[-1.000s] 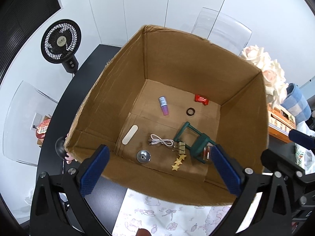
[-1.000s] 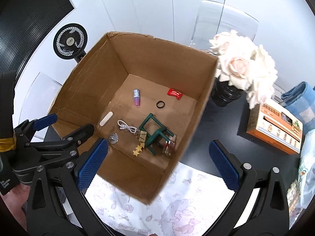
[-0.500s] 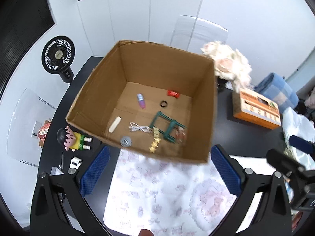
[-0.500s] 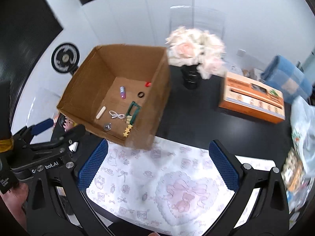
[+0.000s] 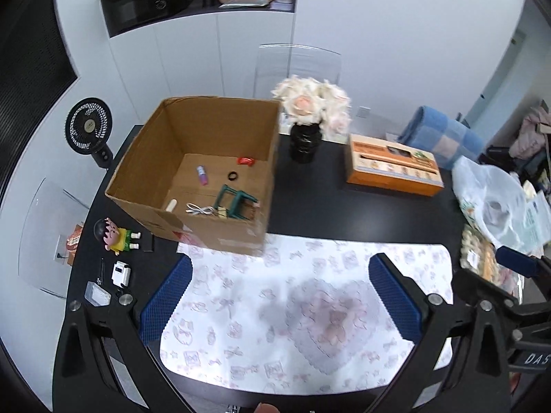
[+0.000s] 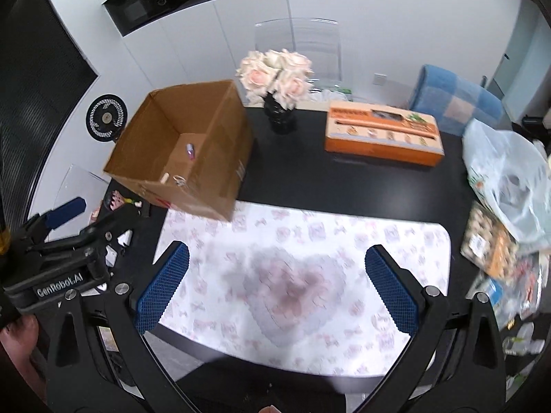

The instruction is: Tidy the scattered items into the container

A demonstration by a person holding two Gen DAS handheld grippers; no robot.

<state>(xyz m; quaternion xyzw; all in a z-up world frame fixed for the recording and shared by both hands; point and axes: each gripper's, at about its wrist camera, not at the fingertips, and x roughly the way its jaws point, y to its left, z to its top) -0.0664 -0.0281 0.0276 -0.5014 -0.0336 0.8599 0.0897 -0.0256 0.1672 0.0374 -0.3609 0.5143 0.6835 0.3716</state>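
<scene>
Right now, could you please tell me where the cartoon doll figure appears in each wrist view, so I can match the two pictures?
Left wrist view: the cartoon doll figure lies on the black table, lower left, just left of the cardboard box.
Right wrist view: only partly visible at left, beside the box's near left corner, behind the left gripper.
Shared landmark: the cardboard box, and the black fan behind it.

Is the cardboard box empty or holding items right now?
Holding items. The open-topped cardboard box shows a green frame, white cable, black ring and purple tube on its floor.
</scene>
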